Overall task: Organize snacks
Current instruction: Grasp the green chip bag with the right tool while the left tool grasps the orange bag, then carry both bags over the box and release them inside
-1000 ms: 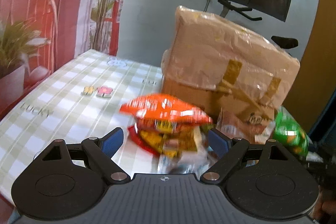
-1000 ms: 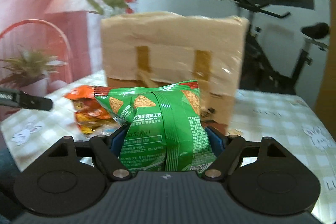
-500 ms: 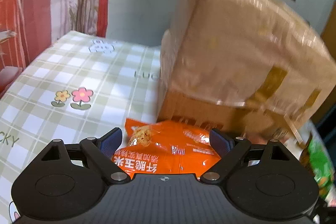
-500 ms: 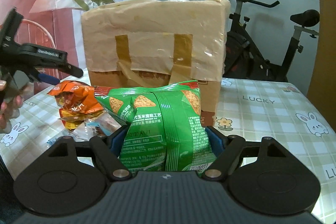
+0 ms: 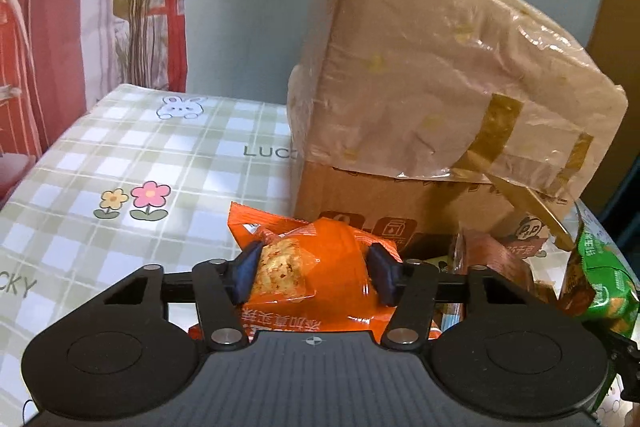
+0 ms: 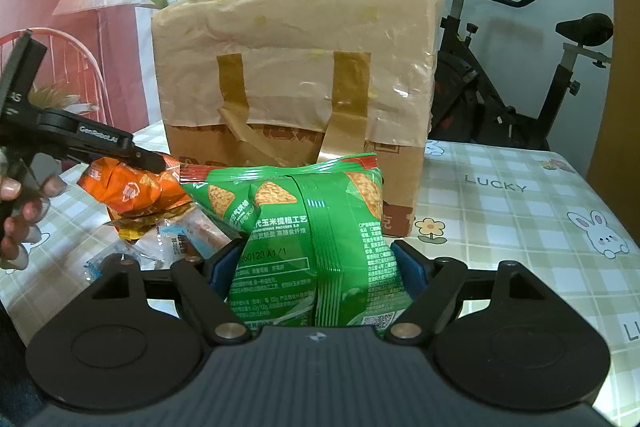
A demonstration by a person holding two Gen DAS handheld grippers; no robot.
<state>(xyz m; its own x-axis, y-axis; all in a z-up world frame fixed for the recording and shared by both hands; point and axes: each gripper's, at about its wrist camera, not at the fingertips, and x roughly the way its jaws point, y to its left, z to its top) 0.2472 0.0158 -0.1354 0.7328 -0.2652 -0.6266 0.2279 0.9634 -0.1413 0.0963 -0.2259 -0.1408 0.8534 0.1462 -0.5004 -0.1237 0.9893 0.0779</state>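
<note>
Right now the left claw point(image 5: 312, 273) points downward at the table point(image 5: 132, 163), and its jaws, which have just been closing, pinch an orange snack bag point(image 5: 336, 259) between the blue pads; the bag is creased where they press. Just beyond that claw stands a taped cardboard box point(image 5: 432, 83), and off to its right lie a brown packet point(image 5: 496, 259) and part of a green bag. Seen from the right wrist camera, a hand point(image 6: 20, 211) grips the left claw's handle at the far left, fingers curled around it. Meanwhile the right claw point(image 6: 314, 267) tilts downward too and clamps a green chip bag point(image 6: 312, 227) upright between its pads, with the box directly behind the bag and a few clear wrappers point(image 6: 160, 247) to the claw's left.
</note>
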